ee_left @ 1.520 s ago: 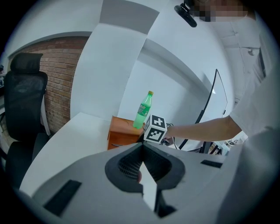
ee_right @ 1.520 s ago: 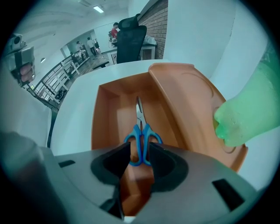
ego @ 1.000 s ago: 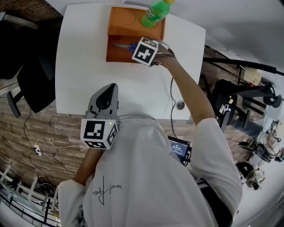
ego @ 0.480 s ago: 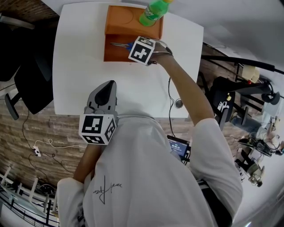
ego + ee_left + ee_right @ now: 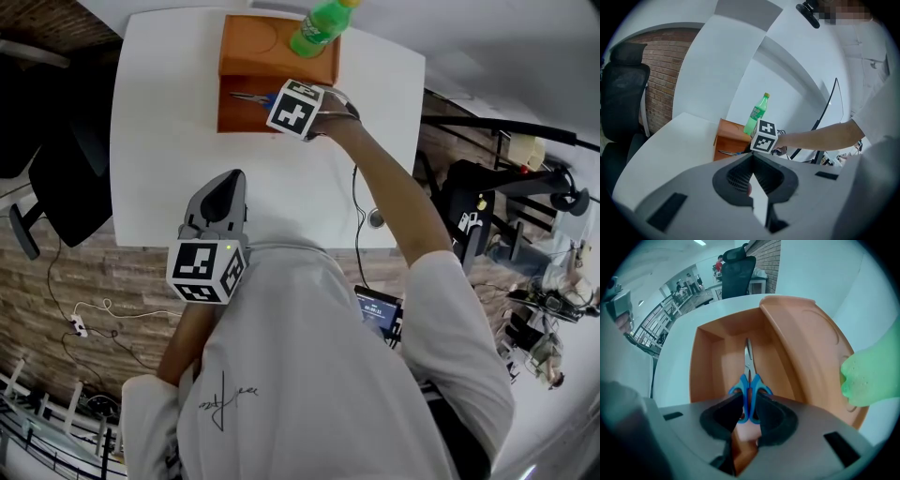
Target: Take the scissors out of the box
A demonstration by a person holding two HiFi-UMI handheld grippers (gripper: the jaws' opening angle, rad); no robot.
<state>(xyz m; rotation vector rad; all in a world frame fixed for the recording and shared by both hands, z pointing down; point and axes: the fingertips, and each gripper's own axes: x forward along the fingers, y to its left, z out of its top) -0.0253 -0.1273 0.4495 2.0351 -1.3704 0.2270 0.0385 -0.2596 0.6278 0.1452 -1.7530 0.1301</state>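
Blue-handled scissors (image 5: 749, 380) lie in the open orange box (image 5: 708, 362) at the table's far side, blades (image 5: 248, 96) pointing left in the head view. My right gripper (image 5: 747, 413) points steeply down into the box. Its jaws have just been closing and its pads now press on the blue handles from both sides. In the head view its marker cube (image 5: 295, 106) hides the fingertips. My left gripper (image 5: 225, 187) rests over the near table edge with its jaws together and nothing in them; in its own view the left gripper (image 5: 752, 161) faces the box (image 5: 729, 140).
A green bottle (image 5: 319, 26) stands on the box's raised lid (image 5: 272, 52), close to the right of my right gripper. The white table (image 5: 159, 141) ends near my body. A black office chair (image 5: 56, 159) sits left of the table. Cables hang at the right edge.
Both grippers stay where they were, the right one over the box and the left at the near edge. Only the head view has shifted slightly.
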